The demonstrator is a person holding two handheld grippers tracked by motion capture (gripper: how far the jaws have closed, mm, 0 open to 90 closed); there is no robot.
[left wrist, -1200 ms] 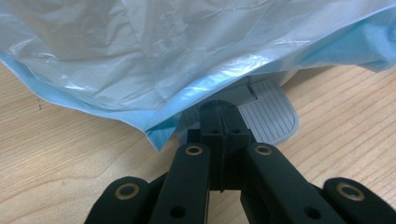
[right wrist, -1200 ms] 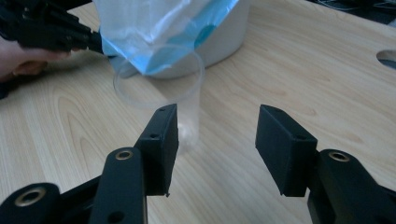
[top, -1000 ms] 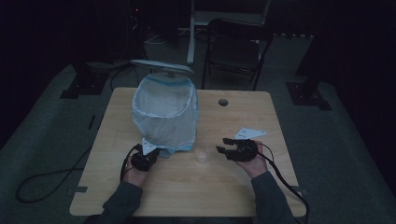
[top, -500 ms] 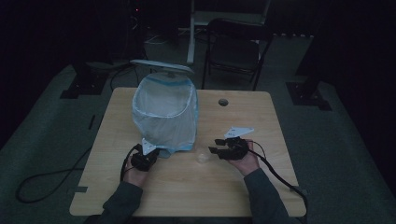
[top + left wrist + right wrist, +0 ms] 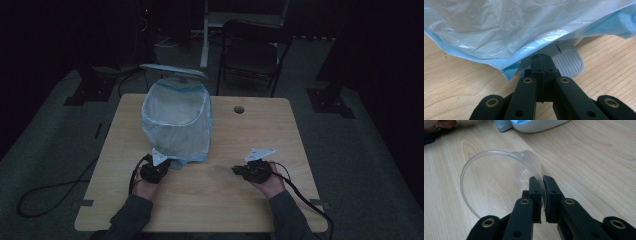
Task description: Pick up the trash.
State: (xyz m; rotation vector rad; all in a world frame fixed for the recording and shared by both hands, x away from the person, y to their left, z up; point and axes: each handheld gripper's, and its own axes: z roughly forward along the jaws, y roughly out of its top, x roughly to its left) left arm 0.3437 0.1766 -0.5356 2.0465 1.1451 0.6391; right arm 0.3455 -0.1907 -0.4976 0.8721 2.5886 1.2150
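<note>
My right gripper [image 5: 540, 178] has just closed its jaws on the rim of a clear cup [image 5: 499, 182], which lies on its side on the tabletop [image 5: 599, 165] beside the bin [image 5: 176, 120]. My left gripper [image 5: 543, 60] sits with jaws together at the bin's pedal [image 5: 570, 61], under the blue liner [image 5: 506, 50].

1. Desk [image 5: 300, 130]: light wood top with rounded corners and a round cable hole [image 5: 239, 109] near the far edge
2. Folding chair [image 5: 252, 52]: dark, beyond the desk's far side, seat facing the desk
3. Black cable [image 5: 50, 192]: looped on the grey floor [image 5: 360, 165], left of the desk
4. Dark stand feet [image 5: 330, 102]: on the floor, right of the desk; similar ones at far left
5. Surroundings dim, background detail not legible
</note>
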